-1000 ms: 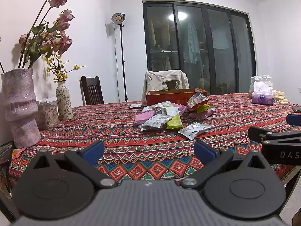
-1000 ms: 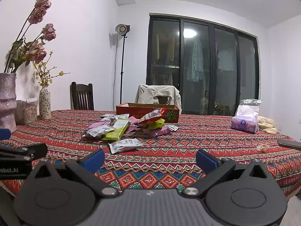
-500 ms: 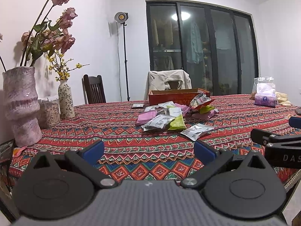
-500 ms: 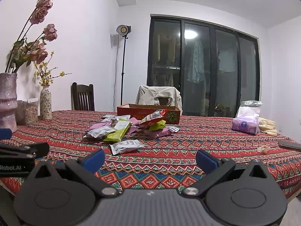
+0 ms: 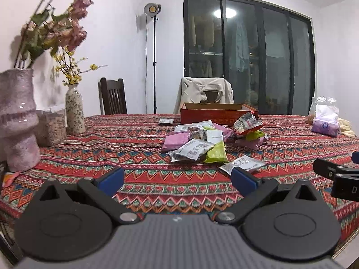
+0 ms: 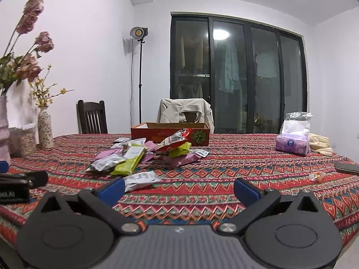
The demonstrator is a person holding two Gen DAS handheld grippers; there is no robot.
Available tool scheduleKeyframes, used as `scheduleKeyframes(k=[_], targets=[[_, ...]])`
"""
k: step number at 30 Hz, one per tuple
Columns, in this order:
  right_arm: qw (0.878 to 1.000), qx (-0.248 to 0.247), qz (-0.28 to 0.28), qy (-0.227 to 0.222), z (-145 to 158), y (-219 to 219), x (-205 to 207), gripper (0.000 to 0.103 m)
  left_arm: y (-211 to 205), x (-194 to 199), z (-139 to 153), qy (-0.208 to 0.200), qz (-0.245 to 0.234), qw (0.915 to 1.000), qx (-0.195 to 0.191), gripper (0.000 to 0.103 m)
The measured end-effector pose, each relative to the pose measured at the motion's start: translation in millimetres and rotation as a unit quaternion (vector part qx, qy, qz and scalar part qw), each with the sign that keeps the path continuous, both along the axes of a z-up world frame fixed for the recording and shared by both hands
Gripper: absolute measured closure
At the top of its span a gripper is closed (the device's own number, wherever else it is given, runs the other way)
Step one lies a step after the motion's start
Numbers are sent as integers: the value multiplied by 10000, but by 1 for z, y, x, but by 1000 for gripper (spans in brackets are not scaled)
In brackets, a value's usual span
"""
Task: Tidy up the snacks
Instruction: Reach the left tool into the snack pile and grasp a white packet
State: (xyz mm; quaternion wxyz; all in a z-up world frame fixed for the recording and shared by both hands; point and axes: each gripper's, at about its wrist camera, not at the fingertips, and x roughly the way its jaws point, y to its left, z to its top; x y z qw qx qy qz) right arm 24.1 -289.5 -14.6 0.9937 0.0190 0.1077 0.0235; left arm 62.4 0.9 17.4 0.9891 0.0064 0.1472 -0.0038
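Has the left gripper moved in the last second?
Yes. The left gripper has eased forward toward the snack pile: the silver packet looks larger and sits lower in the left wrist view.

Left black two-finger gripper (image 5: pixel 177 180) held level and pointing forward, its blue-tipped fingers (image 5: pixel 111 180) spread wide apart with nothing between them. Right black two-finger gripper (image 6: pixel 178 189) in the same pose, level and facing forward, blue-tipped fingers (image 6: pixel 245 190) equally wide and gripping nothing. Side by side: right gripper's finger visible at the right edge of the left wrist view, left gripper's at the left edge of the right wrist view.
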Motion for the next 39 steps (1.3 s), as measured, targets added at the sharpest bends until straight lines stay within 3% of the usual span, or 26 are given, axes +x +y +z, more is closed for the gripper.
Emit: scheduleKeyframes(k=[5, 8, 12, 15, 17, 23, 25, 27, 30, 35, 37, 39], targets=[[9992, 181, 249, 265, 4, -9, 35, 2, -2, 34, 3, 164, -122, 9998, 27, 0], [9974, 257, 455, 495, 5, -8, 57, 13, 0, 60, 6, 342, -311, 9989, -9, 0], [9917, 399, 838, 889, -4, 4, 90, 13, 2, 108, 6, 533, -536, 9969, 216, 2], [9875, 188, 1001, 1200, -15, 21, 120, 5, -1, 146, 1, 701, -826, 9933, 407, 3], [9846, 78, 1111, 1347, -20, 31, 140, 5, -4, 170, -4, 838, -1091, 9891, 526, 3], [9731, -222, 1485, 1746, -26, 52, 190, 6, -13, 227, -22, 1282, -1309, 9808, 675, 6], [9670, -202, 1697, 1890, -26, 55, 200, 7, -13, 240, -25, 1405, -1385, 9782, 643, 10], [9660, -374, 1661, 1948, -27, 60, 207, 9, -9, 249, -28, 1518, -1480, 9759, 520, 19], [9610, -526, 1848, 1989, -28, 64, 211, 22, -4, 258, -27, 1679, -1777, 9695, 174, 36], [9604, -449, 1831, 2052, -23, 53, 211, 45, 1, 254, -29, 1695, -1816, 9686, 72, 39], [9648, -444, 1649, 1999, -22, 45, 211, 83, 5, 251, -31, 1710, -1729, 9700, -12, 38], [9687, -419, 1447, 1974, -22, 37, 211, 86, 7, 248, -31, 1749, -1734, 9692, -91, 38]])
